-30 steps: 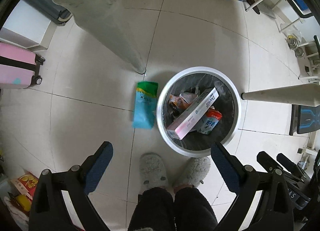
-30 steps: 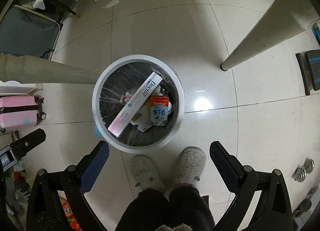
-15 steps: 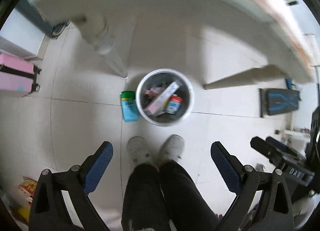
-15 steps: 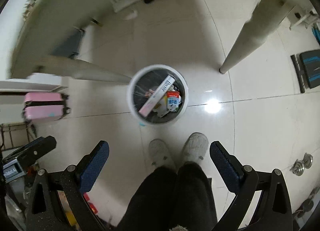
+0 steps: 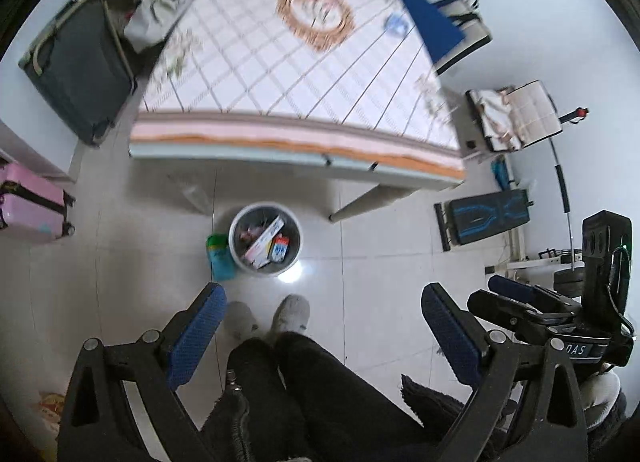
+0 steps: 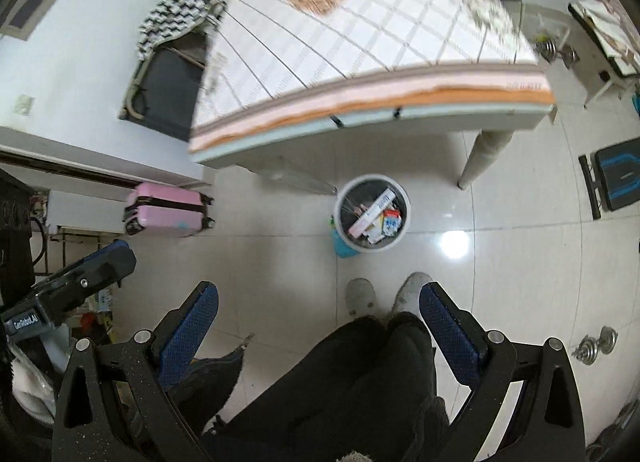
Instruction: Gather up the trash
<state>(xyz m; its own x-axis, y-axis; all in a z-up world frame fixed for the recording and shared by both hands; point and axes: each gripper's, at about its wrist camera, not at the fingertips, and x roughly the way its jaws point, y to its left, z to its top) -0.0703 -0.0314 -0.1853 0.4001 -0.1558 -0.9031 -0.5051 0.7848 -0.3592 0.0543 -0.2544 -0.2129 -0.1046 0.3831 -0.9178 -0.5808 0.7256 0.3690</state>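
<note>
Trash [image 5: 265,243] lay in the white bin [image 5: 294,224] on the floor, just in front of the bench [image 5: 296,62]: a long pink-and-white box leaning across the liner, a small red-and-white carton beside it, crumpled wrappers underneath. Looked far smaller and lower in both views than half a second earlier, and much smaller than a second ago, when the bin had filled the middle of each frame. Meant both cameras had risen well above it, up past the bench edge, so that the patterned top now showed. Left tool [image 5: 322,336] stood wide apart and held nothing; right tool [image 6: 318,328] likewise spread and bare. Suggested the drop into the bin was finished and a search for the next piece was starting. Teal packet [image 5: 219,258] lay on the floor touching the bin's left side, outside the rim, unmoved across the three moments; probably the nearest item left to collect. On the bench top, only a small blue-white scrap [image 5: 395,23], too blurred to identify.
</note>
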